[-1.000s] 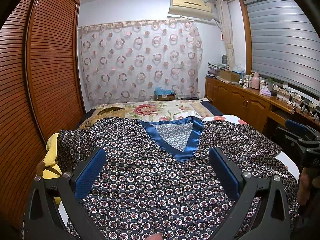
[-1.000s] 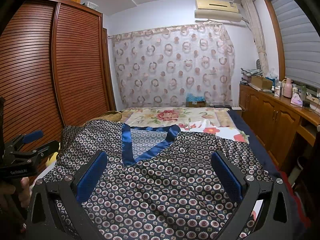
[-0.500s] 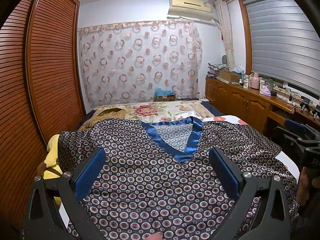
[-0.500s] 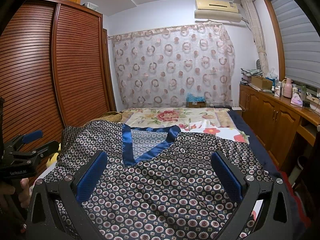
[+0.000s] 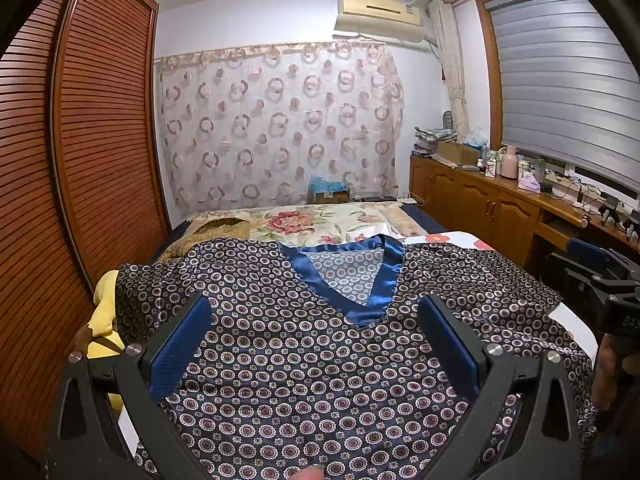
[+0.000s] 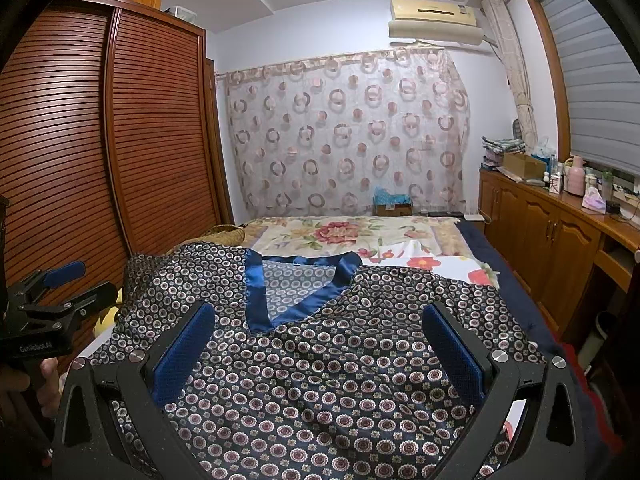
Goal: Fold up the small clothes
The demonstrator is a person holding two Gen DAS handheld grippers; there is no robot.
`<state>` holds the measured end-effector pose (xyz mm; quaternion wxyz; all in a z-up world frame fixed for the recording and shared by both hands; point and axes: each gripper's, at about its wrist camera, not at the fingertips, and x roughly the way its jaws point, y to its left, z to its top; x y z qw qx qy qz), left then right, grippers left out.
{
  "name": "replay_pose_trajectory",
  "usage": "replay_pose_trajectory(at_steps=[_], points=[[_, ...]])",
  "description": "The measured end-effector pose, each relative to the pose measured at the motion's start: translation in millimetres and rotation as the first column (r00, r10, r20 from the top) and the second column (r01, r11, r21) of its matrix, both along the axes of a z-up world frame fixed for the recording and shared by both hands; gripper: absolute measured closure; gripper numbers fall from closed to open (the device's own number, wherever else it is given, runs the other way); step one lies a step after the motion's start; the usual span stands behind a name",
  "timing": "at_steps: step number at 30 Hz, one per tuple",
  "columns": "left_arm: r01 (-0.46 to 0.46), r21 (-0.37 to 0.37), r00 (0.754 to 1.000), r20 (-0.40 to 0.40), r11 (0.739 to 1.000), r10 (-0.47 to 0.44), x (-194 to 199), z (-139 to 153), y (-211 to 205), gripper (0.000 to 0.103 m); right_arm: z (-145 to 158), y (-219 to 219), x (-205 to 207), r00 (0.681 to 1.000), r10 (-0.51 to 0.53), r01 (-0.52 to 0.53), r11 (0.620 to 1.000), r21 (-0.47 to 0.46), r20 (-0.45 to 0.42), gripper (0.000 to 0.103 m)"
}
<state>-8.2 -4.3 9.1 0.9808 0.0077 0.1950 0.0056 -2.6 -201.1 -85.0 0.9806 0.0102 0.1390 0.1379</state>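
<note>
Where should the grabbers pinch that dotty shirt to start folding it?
Likely the two shoulder edges of the patterned V-neck top: it lies flat, front up, collar far. Left gripper from the left, right gripper from the right; both are open above it.

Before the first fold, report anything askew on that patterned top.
The patterned V-neck top lies spread on the bed, with light wrinkles and its left sleeve drooping over a yellow cushion. Nothing else stands out.
</note>
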Motion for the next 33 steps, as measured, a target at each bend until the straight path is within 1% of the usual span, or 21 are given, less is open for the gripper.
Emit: replay_pose_trajectory(at_steps=[27, 31, 33], points=[[0.002, 0.002, 1.000, 0.006, 1.000, -0.002, -1.8, 2.5, -2.0, 0.000, -3.3, -0.9, 3.0, 1.000, 0.008, -0.008, 1.000, 0.006, -0.001, 0.000], [0.008, -0.003, 1.000, -0.003, 1.000, -0.008, -2.3, 0.9, -1.2, 0.000, -5.6, -0.4, 4.1, 1.000, 0.016, -0.016, 1.000, 0.006, -0.007, 0.000], [-0.004, -0.003, 1.000, -0.019, 1.000, 0.004, 0.2, -2.4, 2.4, 0.000, -8.2, 0.5, 6.9, 0.999, 0.029, -0.029, 1.000, 0.005, -0.015, 0.000]])
